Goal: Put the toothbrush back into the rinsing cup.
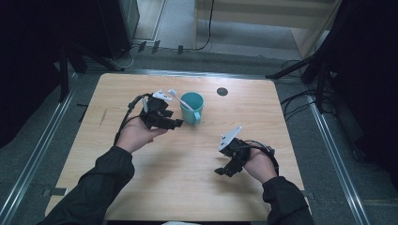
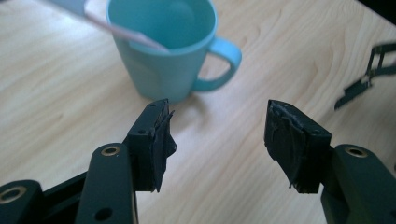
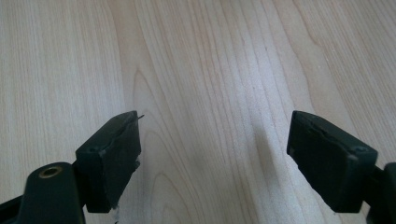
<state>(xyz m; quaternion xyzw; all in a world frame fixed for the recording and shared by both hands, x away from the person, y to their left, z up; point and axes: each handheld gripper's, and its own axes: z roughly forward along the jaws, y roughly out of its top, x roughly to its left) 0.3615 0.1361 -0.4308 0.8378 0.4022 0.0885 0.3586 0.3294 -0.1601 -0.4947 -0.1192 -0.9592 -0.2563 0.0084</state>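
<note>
One teal mug (image 1: 192, 107) with a looped handle stands upright on the far middle of the pale wooden table (image 1: 141, 187), and one toothbrush (image 1: 180, 100) with a pink-and-white stick leans inside it, head poking out over the rim. The left gripper (image 1: 174, 123) sits just beside the mug, pointing at it, jaws spread wide with nothing between them. The right gripper (image 1: 221, 171) hovers well apart near the front edge, angled down at bare wood, jaws likewise wide and holding nothing.
</note>
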